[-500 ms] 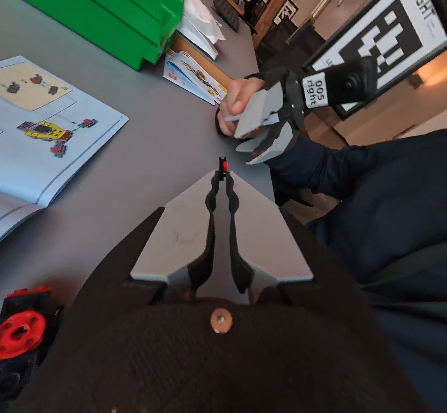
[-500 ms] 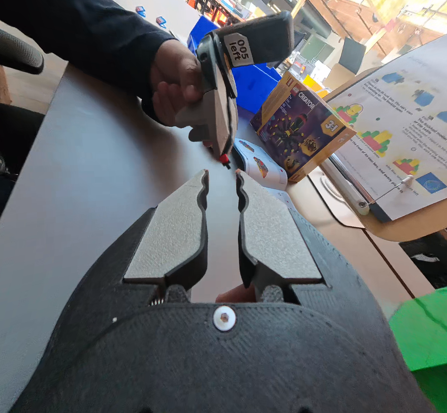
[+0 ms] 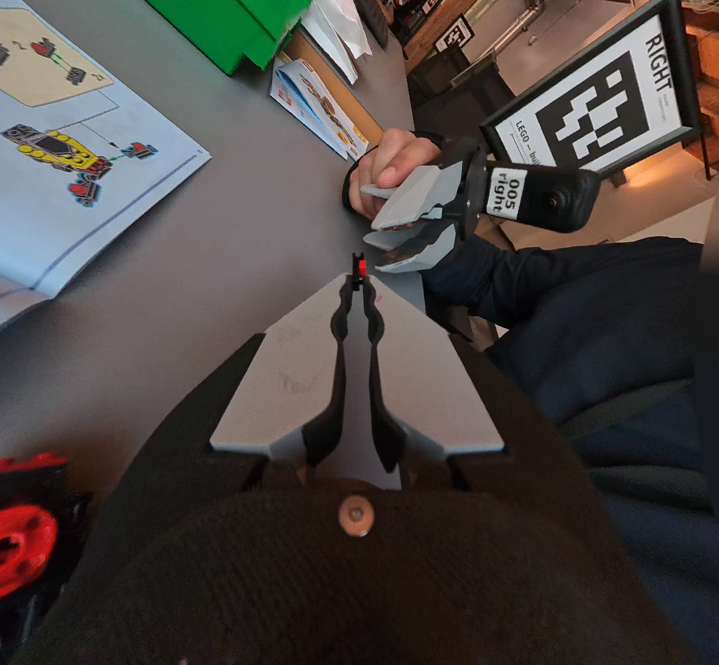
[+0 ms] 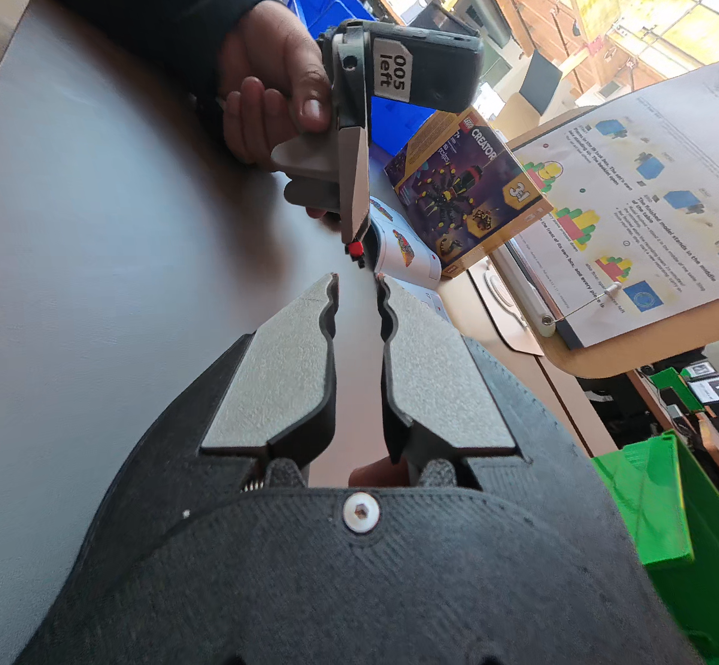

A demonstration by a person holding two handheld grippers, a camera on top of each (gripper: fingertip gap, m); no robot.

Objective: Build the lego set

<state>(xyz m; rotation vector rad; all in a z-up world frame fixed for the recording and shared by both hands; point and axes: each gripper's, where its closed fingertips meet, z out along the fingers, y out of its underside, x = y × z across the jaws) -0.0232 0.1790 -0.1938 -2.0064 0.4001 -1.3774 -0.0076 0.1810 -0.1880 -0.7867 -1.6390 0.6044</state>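
Nearer now, spread right claw (image 4: 357, 283) faces left claw (image 3: 358, 283) pinching lego piece (image 3: 358, 265), lengthwise forward.

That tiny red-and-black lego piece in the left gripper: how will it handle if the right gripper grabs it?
Probably rigid: the red-and-black lego piece holds its shape, pinched only at the left gripper tips. Likely very light, since it looks tiny beside the fingers. Apt to twist or pop out: little sticks out for the open right gripper to catch.
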